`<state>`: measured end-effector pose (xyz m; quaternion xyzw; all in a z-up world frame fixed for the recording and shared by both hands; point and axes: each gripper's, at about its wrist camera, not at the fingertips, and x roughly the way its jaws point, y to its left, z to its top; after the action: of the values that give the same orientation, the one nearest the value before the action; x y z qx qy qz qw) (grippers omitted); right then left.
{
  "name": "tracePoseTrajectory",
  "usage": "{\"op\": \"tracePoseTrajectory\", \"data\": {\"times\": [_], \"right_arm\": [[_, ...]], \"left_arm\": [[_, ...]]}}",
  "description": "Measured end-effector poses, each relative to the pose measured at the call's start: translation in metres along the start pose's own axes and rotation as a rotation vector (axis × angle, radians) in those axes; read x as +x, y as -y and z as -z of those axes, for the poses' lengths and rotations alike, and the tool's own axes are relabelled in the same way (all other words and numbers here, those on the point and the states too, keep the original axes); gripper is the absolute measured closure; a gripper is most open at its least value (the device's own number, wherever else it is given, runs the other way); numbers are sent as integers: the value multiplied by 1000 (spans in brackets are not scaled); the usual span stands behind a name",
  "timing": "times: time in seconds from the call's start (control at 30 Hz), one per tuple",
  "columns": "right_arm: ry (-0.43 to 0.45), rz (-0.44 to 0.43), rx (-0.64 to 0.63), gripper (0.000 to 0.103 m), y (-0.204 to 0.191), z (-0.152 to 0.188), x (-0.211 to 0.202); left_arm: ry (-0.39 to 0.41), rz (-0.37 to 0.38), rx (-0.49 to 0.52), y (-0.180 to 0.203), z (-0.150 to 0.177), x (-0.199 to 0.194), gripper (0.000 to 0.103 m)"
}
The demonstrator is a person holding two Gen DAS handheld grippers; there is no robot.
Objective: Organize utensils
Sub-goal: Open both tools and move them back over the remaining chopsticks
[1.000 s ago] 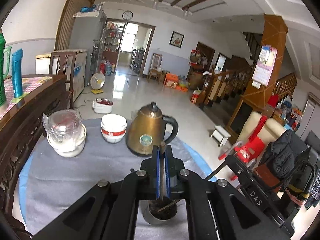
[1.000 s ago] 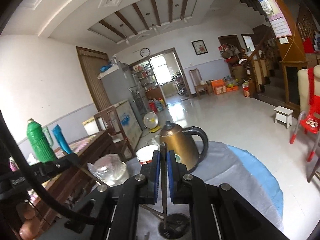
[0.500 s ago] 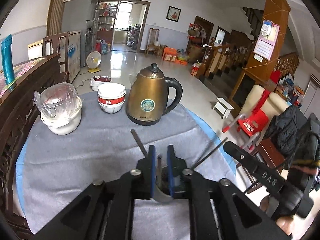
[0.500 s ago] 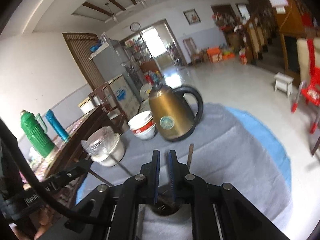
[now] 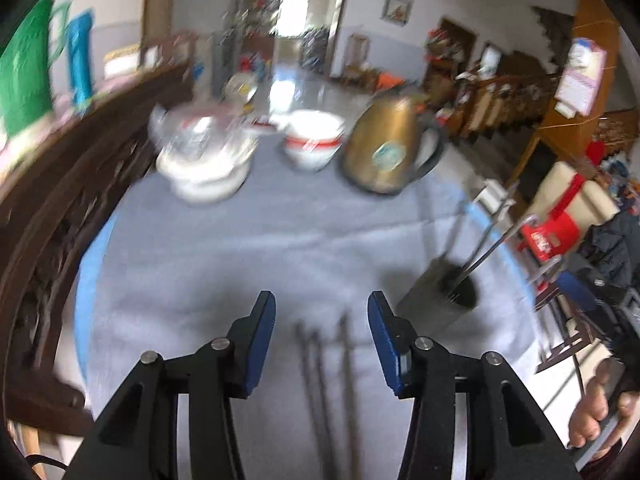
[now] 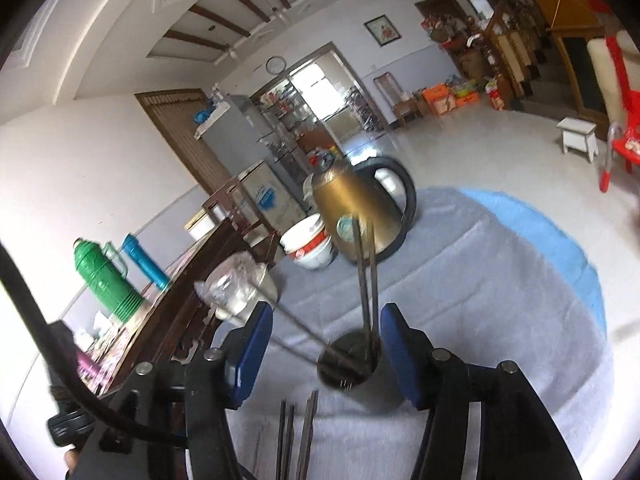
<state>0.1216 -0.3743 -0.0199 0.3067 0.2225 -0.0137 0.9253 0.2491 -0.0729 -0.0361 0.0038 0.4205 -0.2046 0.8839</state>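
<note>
Several chopsticks (image 6: pixel 366 280) are standing tilted in the metal holder (image 6: pixel 348 364) on the grey cloth (image 6: pixel 480 300) covering the bench. Three or so more loose sticks (image 5: pixel 320 372), blurred, are lying just before it. The left gripper (image 5: pixel 322 320) and right gripper (image 6: pixel 326 344) are both hanging released, grasping nothing. A brass kettle (image 6: pixel 352 208) and bowl (image 6: pixel 310 244) are sitting well beyond.

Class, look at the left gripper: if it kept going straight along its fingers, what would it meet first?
Probably the loose chopsticks lying on the grey cloth between the open left gripper fingers; depth is blurred.
</note>
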Motion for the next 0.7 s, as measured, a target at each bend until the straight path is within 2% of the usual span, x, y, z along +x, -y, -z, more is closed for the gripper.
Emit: {"op": "tracePoseTrajectory", "data": {"times": [0.1, 0.3, 0.37, 0.43, 0.57, 0.7], "right_arm": [[-71, -2, -23, 43, 1, 27, 8], [-212, -7, -33, 44, 0, 69, 20], [-260, -30, -32, 46, -4, 82, 23], [-287, -14, -72, 51, -11, 93, 33], [-420, -17, -97, 75, -22, 116, 73], [-496, -15, -135, 78, -32, 136, 105]], "left_arm": [[-92, -47, -46, -23, 31, 19, 54], [-223, -51, -60, -34, 89, 32, 54], [-234, -46, -57, -34, 98, 37, 54], [-237, -55, -46, -33, 101, 42, 54], [-230, -49, -41, -34, 105, 41, 54], [-236, -35, -45, -38, 112, 42, 54]]}}
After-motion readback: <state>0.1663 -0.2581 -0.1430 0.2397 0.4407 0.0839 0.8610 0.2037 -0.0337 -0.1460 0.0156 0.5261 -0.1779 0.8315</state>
